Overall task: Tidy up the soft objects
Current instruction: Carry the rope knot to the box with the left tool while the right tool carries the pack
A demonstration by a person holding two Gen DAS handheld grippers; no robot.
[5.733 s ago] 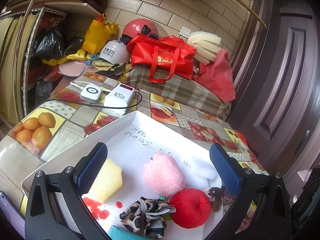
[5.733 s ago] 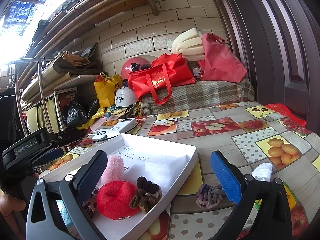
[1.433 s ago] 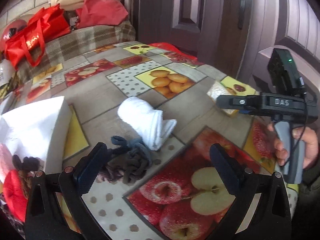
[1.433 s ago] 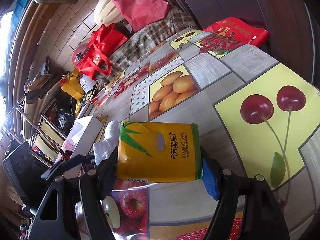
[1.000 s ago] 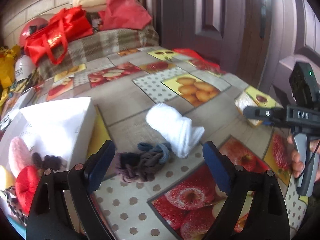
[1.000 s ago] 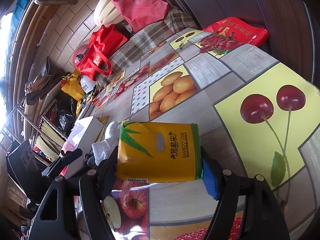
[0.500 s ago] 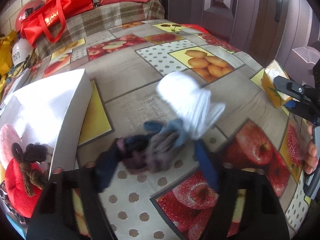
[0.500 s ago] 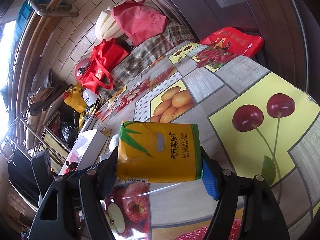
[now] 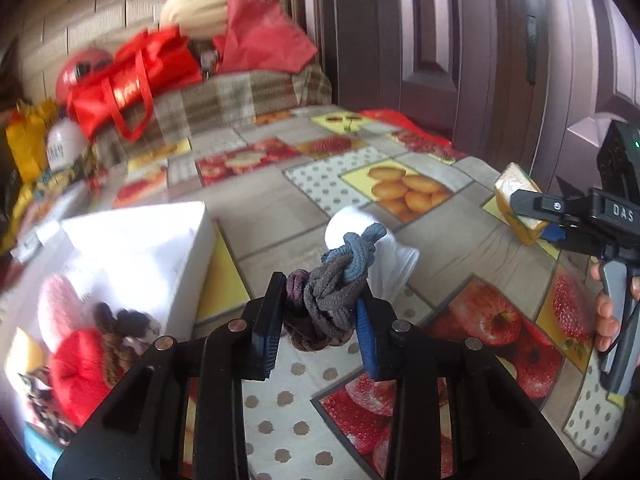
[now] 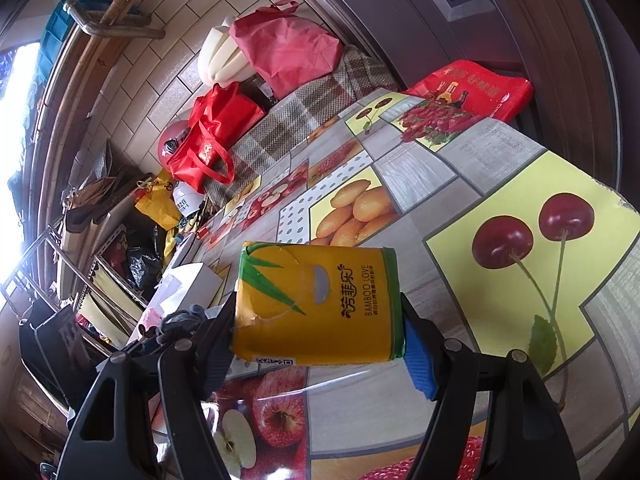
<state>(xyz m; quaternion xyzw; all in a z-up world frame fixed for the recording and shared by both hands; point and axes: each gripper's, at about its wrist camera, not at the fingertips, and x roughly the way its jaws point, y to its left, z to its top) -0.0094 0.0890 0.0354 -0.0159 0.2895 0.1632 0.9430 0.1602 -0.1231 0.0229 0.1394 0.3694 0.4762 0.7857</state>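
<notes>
A knotted cloth bundle (image 9: 344, 256) of purple, grey and blue strands sits between the blue pads of my left gripper (image 9: 320, 300). The jaws are closing and press on it from both sides. Just behind it a rolled white cloth (image 9: 390, 258) lies on the fruit-print tablecloth. To the left stands a white box (image 9: 132, 232) holding a pink pompom (image 9: 56, 308), a red ball (image 9: 80, 372) and a brown scrunchie (image 9: 120, 320). My right gripper (image 10: 318, 328) is shut on a yellow tissue pack (image 10: 320, 300), held above the table at the right.
Red bags (image 9: 132, 68) and a plaid cloth (image 9: 240, 100) pile up at the far end of the table. A dark door (image 9: 440, 40) runs along the right side. A red printed bag (image 10: 468, 88) lies at the table's far right corner. Shelves (image 10: 100, 272) stand at the left.
The left gripper's jaws have come together on the knotted bundle, which now stands raised in front of the white cloth. The right gripper still grips the tissue pack, almost unmoved.
</notes>
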